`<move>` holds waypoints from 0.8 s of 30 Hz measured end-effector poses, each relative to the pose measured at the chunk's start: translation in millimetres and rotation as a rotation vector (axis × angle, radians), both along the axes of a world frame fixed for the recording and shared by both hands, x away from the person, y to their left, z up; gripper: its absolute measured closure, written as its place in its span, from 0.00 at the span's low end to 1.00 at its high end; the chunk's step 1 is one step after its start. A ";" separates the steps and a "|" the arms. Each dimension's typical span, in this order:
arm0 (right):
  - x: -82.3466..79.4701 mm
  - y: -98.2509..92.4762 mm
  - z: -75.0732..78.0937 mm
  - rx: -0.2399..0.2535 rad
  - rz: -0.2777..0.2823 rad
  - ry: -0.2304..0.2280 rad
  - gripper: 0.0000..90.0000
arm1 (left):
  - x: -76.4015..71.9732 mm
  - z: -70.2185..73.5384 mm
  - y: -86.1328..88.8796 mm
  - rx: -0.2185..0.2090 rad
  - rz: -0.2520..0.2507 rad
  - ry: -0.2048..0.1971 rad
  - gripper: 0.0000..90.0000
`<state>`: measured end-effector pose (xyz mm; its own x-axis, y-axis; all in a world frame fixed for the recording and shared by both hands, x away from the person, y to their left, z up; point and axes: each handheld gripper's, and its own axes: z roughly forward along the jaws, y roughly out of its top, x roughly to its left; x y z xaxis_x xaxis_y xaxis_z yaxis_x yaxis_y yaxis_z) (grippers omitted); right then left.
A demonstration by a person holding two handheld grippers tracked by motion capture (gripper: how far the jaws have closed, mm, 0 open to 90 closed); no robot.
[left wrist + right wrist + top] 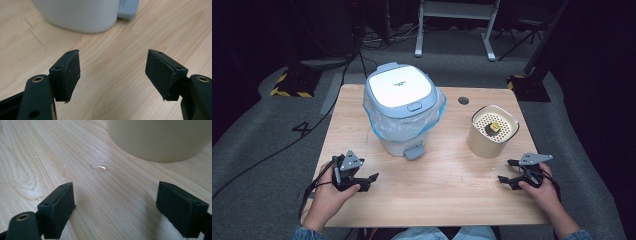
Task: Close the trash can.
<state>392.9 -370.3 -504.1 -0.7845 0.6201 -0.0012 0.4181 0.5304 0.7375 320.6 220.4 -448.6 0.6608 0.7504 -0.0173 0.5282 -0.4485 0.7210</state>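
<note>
A white pedal bin (404, 107) with a blue-grey lid and a clear bag liner stands shut at the table's middle. Its base (77, 15) and foot pedal (127, 10) lie just ahead of my left gripper (112, 52). That left gripper (369, 181) rests low at the front left, open, with nothing between its jaws. A beige cylinder (492, 131) with a perforated top carrying a small yellowish piece stands at the right. My right gripper (507, 171) sits in front of it, open and empty. The cylinder's wall (160, 137) rises beyond the right gripper (115, 184).
The light wooden table (437, 195) has a dark round hole (463, 100) near its back edge. Small wet smears (98, 166) mark the wood before the cylinder. Dark floor, cables and a white frame's legs lie beyond the table.
</note>
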 end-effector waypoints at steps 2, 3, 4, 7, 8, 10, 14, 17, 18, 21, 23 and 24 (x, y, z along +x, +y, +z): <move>0.0 0.0 0.0 0.000 0.000 0.000 0.17 | 1.5 -11.3 2.8 0.006 0.009 0.018 0.32; 0.0 0.0 0.0 0.000 0.000 0.000 0.17 | 1.9 -14.6 3.8 0.008 0.012 0.025 0.32; 0.0 0.0 0.0 0.000 0.000 0.000 0.17 | 2.5 -19.0 5.2 0.008 0.019 0.027 0.32; 0.0 0.0 0.0 0.000 0.000 0.000 0.17 | 5.0 -30.0 9.3 0.008 0.035 0.039 0.32; 0.0 0.0 0.0 0.000 0.000 0.000 0.17 | 6.0 -33.0 10.7 0.008 0.037 0.046 0.32; 0.0 0.0 0.0 0.000 0.000 0.000 0.17 | 7.0 -39.1 12.3 0.005 0.049 0.063 0.31; 0.0 0.0 0.0 0.000 0.000 0.000 0.17 | 9.0 -47.3 14.3 0.026 0.051 0.072 0.30; 0.0 0.0 0.0 0.000 0.000 0.000 0.17 | 9.4 -50.7 14.2 0.033 0.053 0.062 0.28; 0.0 0.0 0.0 0.000 0.000 0.000 0.17 | 9.6 -50.8 14.4 0.034 0.053 0.062 0.28; 0.0 0.0 0.0 0.000 0.000 0.000 0.17 | 10.9 -53.9 15.8 0.041 0.045 0.031 0.24; -0.1 0.0 0.0 0.000 0.000 0.000 0.17 | 13.1 -55.9 17.8 0.028 0.033 0.032 0.18; -0.2 0.0 0.0 -0.001 -0.001 -0.001 0.17 | 13.8 -56.0 18.7 0.028 0.020 0.034 0.17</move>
<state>392.7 -370.3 -504.1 -0.7836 0.6213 -0.0027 0.4183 0.5308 0.7371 334.5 239.1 -504.5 0.6452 0.7638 -0.0183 0.5611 -0.4574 0.6899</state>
